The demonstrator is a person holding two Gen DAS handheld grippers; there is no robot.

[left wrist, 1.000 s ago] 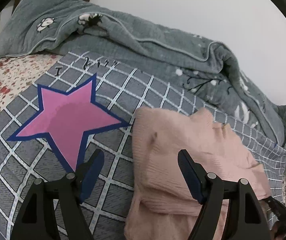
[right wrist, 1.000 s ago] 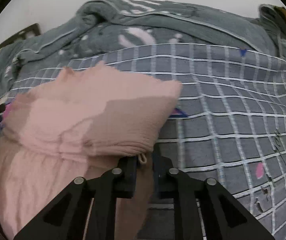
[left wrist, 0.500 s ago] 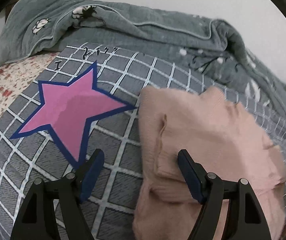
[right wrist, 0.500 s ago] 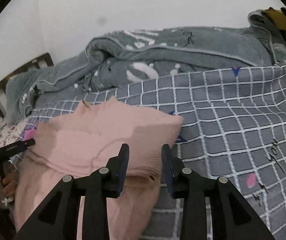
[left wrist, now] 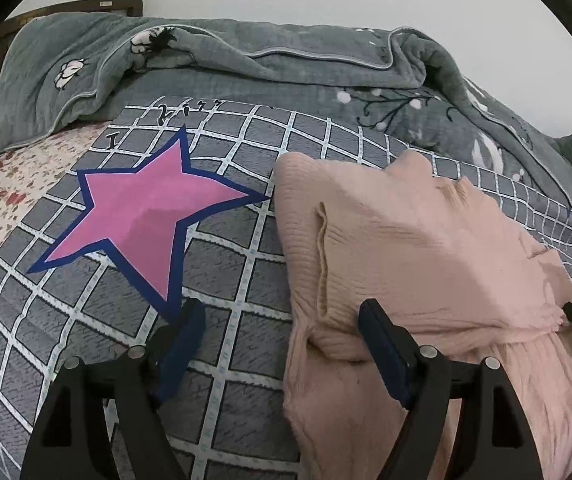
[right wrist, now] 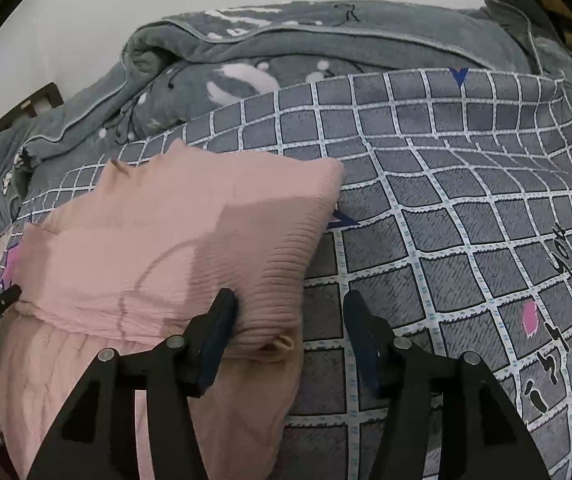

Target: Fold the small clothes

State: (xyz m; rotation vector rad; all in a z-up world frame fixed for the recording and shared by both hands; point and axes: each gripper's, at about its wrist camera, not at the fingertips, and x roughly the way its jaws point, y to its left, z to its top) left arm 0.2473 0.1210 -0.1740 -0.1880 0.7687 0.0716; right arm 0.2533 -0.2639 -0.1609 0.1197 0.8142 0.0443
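**Pink garment folded over on the bed, both grippers open**

The pink ribbed garment (left wrist: pixel 414 248) lies on a grey checked blanket (left wrist: pixel 245 264) spread over the bed, its upper part doubled back over a thinner, gathered lower part. The fold gives it a roughly square top layer with a rounded corner toward the pink star (left wrist: pixel 145 216) printed on the blanket; a seam ridge runs down its left side in the left wrist view. A shadow crosses the fabric.

The right gripper (right wrist: pixel 290 320) points down at the garment's near right corner. Its fingers have just been opening and now stand apart: the left finger (right wrist: pixel 221 320) rests against the folded edge, the other is over bare blanket, and nothing is clamped.

The left gripper (left wrist: pixel 281 340) is angled down at the garment's left edge, fingers wide apart, one over the blanket near the star's tip, the other over the pink cloth, not gripping it.

A rumpled grey-green quilt (left wrist: pixel 245 64) is heaped behind, against a white wall.
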